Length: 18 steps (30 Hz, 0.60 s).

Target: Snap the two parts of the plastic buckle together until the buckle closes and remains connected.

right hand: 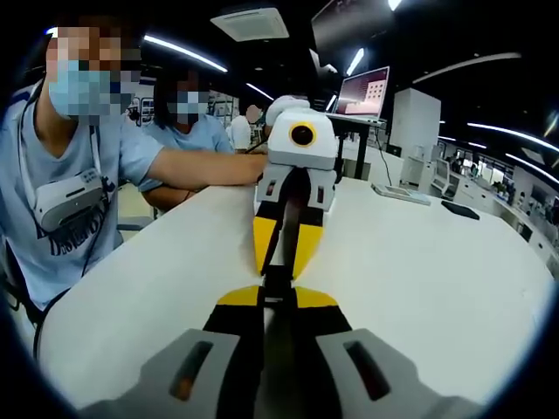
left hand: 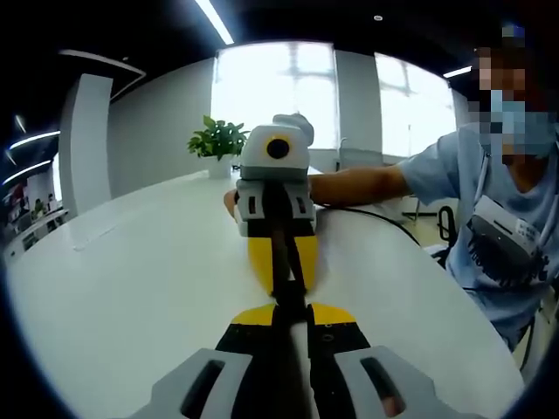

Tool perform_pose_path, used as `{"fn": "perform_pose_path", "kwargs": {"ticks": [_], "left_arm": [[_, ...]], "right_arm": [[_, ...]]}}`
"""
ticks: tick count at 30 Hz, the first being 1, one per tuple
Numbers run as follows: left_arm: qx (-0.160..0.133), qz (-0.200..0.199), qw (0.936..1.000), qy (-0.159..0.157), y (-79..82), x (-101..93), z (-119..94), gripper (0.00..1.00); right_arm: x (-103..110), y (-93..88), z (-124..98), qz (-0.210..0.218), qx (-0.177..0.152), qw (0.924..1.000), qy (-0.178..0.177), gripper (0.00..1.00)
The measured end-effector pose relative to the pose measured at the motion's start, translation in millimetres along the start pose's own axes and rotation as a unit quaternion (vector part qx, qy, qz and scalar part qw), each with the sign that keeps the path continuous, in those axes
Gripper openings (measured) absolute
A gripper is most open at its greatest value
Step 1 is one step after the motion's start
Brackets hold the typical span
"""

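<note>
Meeting tip to tip above the white table (left hand: 105,288): left gripper (left hand: 291,312) and right gripper (right hand: 278,295), both squeezed tight on the dark buckle (left hand: 286,262).

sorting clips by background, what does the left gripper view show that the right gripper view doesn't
Left gripper view alone: a potted plant at the table's far end, bright windows behind it.

Right gripper view alone: a lit monitor, a second seated person, flat devices on the table.

Both: the white table, a person in a light blue shirt, and the two grippers, left gripper and right gripper, meeting tip to tip over a dark strap-like piece, jaws closed on it.
</note>
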State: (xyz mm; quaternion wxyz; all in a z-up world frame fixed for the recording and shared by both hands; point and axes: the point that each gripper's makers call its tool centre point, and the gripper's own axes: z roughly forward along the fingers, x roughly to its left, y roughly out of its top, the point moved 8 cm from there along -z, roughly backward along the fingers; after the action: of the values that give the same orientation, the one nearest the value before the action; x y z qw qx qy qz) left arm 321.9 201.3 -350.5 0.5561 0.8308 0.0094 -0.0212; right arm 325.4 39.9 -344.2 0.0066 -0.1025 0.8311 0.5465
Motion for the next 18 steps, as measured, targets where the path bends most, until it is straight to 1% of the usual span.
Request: {"fn": "perform_pose_path", "kwargs": {"ticks": [18], "left_arm": [[-0.003,-0.006,1.0000,0.001,-0.3,-0.5,1.5,0.10]], "right_arm": [[-7.2,1.4,1.0,0.014,-0.003,0.9999,-0.004,0.11]]}}
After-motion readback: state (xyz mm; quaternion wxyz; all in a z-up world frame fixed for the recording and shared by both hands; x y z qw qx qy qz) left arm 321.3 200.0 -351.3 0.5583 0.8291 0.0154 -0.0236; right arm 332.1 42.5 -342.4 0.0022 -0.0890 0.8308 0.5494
